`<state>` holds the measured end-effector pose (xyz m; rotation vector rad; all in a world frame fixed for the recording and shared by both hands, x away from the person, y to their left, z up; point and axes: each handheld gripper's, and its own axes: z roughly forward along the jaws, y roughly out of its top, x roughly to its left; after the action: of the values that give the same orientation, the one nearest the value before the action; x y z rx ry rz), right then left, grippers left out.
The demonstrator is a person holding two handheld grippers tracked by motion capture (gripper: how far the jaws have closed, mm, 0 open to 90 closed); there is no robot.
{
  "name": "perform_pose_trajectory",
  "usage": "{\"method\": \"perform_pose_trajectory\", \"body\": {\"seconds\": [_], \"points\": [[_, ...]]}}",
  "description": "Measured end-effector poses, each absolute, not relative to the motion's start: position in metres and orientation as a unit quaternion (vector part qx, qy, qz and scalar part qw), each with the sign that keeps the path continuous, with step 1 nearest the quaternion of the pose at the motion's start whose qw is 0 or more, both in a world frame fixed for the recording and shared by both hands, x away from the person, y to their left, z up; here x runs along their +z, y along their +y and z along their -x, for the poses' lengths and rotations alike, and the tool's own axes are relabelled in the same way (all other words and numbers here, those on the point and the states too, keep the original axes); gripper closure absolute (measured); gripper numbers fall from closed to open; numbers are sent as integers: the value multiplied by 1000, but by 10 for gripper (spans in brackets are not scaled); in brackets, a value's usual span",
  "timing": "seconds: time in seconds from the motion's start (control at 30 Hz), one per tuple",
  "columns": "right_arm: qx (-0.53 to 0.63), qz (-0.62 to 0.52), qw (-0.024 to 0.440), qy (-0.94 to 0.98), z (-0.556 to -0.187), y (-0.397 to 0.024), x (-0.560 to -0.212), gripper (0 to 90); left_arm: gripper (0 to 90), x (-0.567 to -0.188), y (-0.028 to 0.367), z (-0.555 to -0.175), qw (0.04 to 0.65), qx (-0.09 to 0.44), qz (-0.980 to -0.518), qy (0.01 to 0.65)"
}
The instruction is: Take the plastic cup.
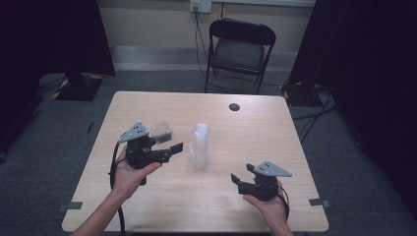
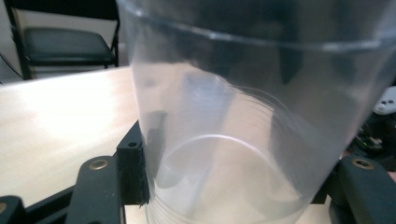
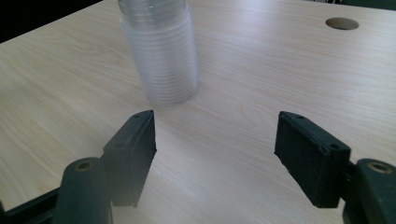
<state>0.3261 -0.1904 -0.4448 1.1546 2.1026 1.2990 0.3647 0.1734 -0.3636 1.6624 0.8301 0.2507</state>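
Right now the person's left gripper (image 1: 164, 142) holds a single clear plastic cup (image 1: 162, 132) above the left half of the light wooden table (image 1: 147, 105), its jaws closed against the cup's sides. In the left gripper view the cup (image 2: 243, 126) stands between the two black jaws, so close that its see-through wall takes up most of the picture.

Just to the right of it, near the middle of the table, a stack of clear plastic cups (image 1: 200, 146) stands upright on the wood. The right gripper (image 1: 241, 181) sits at the near right, well apart from the stack, with its jaws spread wide and nothing between them. In the right gripper view the stack (image 3: 161, 56) rises beyond the open jaws.

A round cable hole (image 1: 234, 106) marks the table's far side, and a black folding chair (image 1: 239, 49) stands on the grey floor behind it.
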Motion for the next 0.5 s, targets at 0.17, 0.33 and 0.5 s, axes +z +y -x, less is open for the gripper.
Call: {"method": "perform_pose_trajectory", "body": {"seconds": [0.17, 0.33, 0.5], "points": [[471, -402, 204, 759, -322, -181, -442, 316, 364, -375, 168, -359, 592, 83, -713, 365], [477, -376, 197, 770, -318, -171, -438, 376, 364, -384, 164, -355, 590, 63, -719, 363], [484, -349, 209, 775, -315, -159, -432, 417, 364, -392, 161, -353, 591, 27, -716, 371]]}}
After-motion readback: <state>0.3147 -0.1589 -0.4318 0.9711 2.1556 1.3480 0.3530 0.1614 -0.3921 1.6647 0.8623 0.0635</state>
